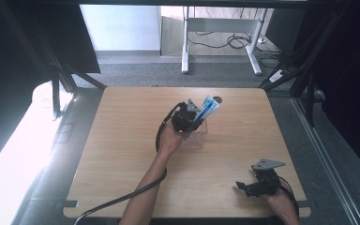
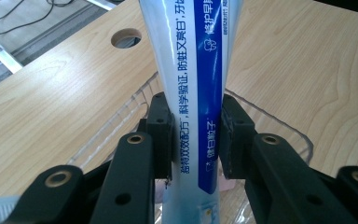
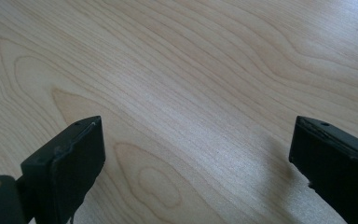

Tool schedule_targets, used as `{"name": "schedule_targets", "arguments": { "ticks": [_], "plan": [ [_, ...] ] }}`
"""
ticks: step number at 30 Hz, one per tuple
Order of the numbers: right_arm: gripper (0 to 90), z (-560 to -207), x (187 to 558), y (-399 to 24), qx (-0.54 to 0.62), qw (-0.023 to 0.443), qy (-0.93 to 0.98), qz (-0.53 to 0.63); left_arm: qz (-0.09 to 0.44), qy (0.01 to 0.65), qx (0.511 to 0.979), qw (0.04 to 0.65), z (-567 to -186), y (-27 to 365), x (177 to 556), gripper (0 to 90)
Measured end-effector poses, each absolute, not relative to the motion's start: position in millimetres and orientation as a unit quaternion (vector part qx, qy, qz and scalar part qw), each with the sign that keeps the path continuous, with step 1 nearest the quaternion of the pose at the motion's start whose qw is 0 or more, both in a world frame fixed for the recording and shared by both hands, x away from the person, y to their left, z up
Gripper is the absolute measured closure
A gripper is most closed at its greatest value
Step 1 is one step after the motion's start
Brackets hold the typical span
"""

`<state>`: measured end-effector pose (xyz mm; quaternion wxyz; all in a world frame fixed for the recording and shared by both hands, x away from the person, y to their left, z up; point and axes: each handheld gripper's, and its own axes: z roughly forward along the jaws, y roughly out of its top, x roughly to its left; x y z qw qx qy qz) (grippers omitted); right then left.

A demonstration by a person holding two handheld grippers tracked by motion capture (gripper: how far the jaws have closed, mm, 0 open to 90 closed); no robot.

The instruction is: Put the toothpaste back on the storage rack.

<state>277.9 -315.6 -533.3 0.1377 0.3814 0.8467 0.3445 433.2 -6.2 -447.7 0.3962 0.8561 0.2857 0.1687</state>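
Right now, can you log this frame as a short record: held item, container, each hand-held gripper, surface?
held item: toothpaste tube, white and blue, tilted
container: clear plastic bin, under the tube
left hand-held gripper: pads pressed on the tube's sides
right hand-held gripper: jaws wide apart, nothing between them, near the table's front right
surface: wooden table

In the left gripper view we lose both ends of the blue-and-white toothpaste tube (image 2: 193, 93) past the frame edges. The clear plastic box (image 2: 135, 109) sits mostly hidden behind the left claw (image 2: 195, 140); its contents we cannot make out.
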Motion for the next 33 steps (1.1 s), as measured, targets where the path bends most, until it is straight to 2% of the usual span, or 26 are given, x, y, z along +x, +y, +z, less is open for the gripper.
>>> {"name": "schedule_targets", "arguments": {
  "ticks": [25, 29, 33],
  "plan": [
    [3.6, -535.5, 278.2, -313.1, 0.379, 0.133, 0.852, 0.336, 0.154, 0.28, 0.866, 0.385, -454.4, -2.6, 421.7, 63.8],
    [3.6, -535.5, 278.3, -313.3, 0.38, 0.133, 0.851, 0.337, 0.15, 0.285, 0.86, 0.397, -453.9, -1.5, 420.5, 59.2],
    [3.6, -535.5, 278.2, -312.9, 0.379, 0.132, 0.851, 0.338, 0.139, 0.293, 0.851, 0.413, -451.8, 1.6, 420.1, 46.7]
  ]
}}
